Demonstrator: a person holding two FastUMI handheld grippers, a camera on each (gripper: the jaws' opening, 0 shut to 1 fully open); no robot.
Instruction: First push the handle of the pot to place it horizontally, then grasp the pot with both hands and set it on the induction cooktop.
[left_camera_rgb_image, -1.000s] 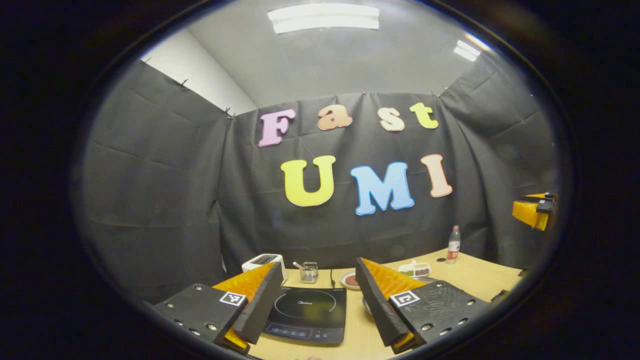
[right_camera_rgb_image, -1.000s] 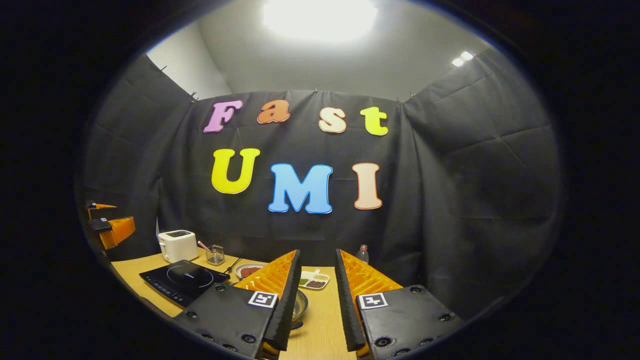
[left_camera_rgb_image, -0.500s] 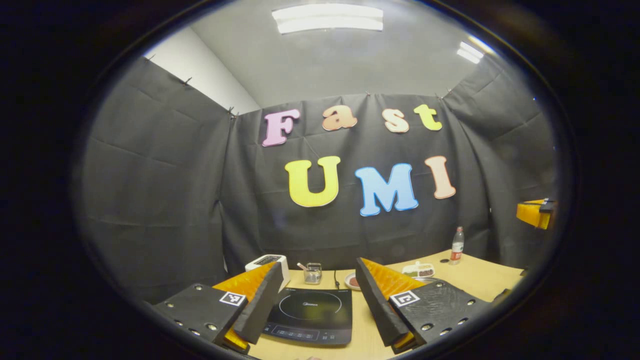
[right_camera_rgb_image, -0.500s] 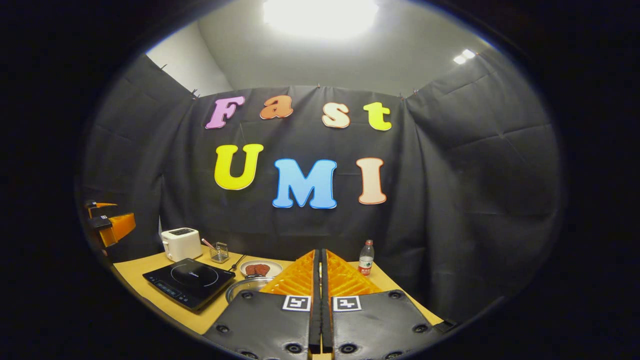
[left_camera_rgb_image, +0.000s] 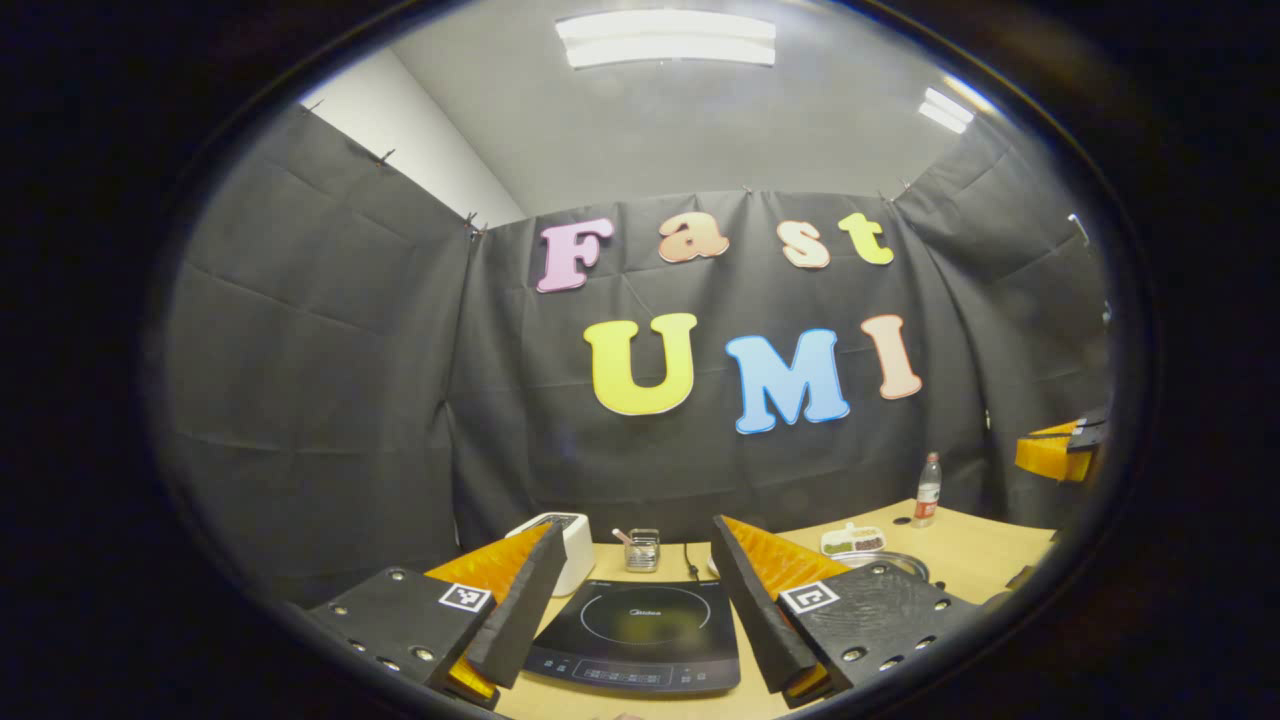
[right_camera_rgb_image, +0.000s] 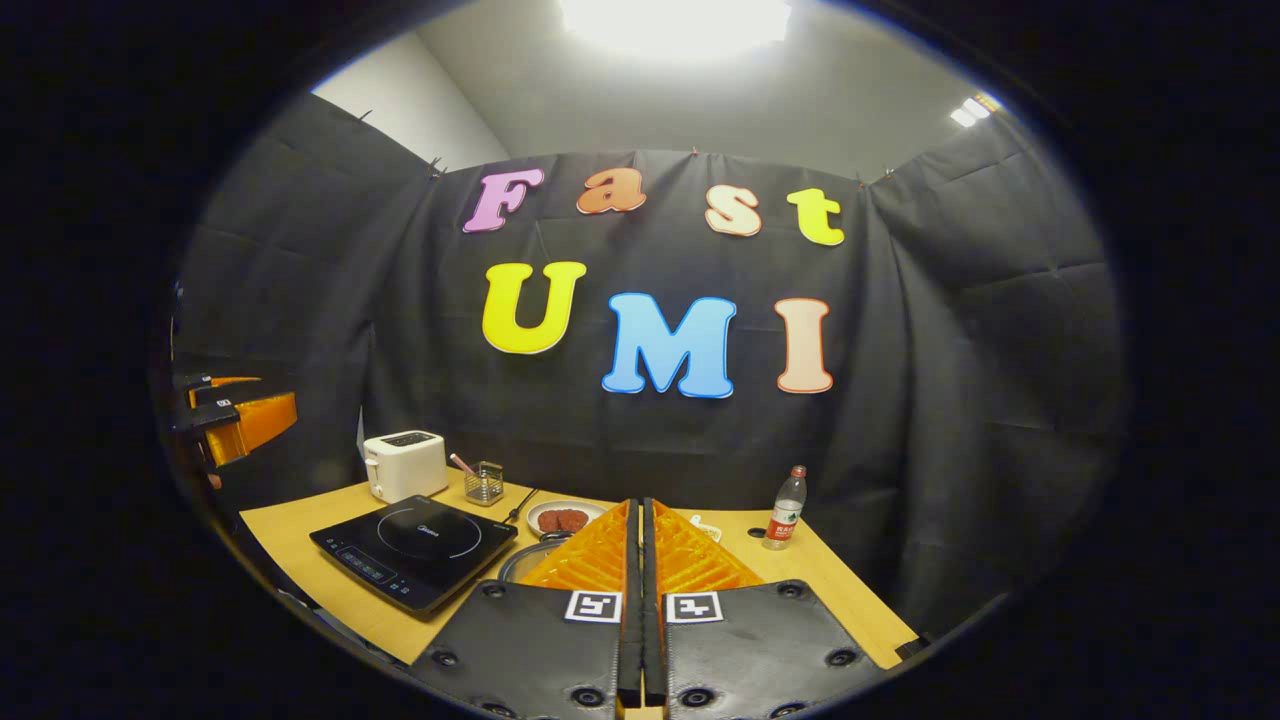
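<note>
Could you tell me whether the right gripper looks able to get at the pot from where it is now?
Probably yes: the right gripper, fingers together, is just above the pot, whose rim peeks out beside it, with nothing visible between them.

Both views look level from the table's near edge toward the back wall, sharing the induction cooktop (left_camera_rgb_image: 640, 625) (right_camera_rgb_image: 415, 540).

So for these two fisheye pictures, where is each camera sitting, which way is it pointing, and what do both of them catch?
Left gripper view: rides on the left gripper, its fingers apart at the bottom, looking over the induction cooktop toward the booth's back wall; the right gripper shows at the right edge.
Right gripper view: rides on the right gripper, fingers closed together, looking along the table; the left gripper shows at the left edge.
Shared: cooktop, toaster, bottle, pot.
</note>
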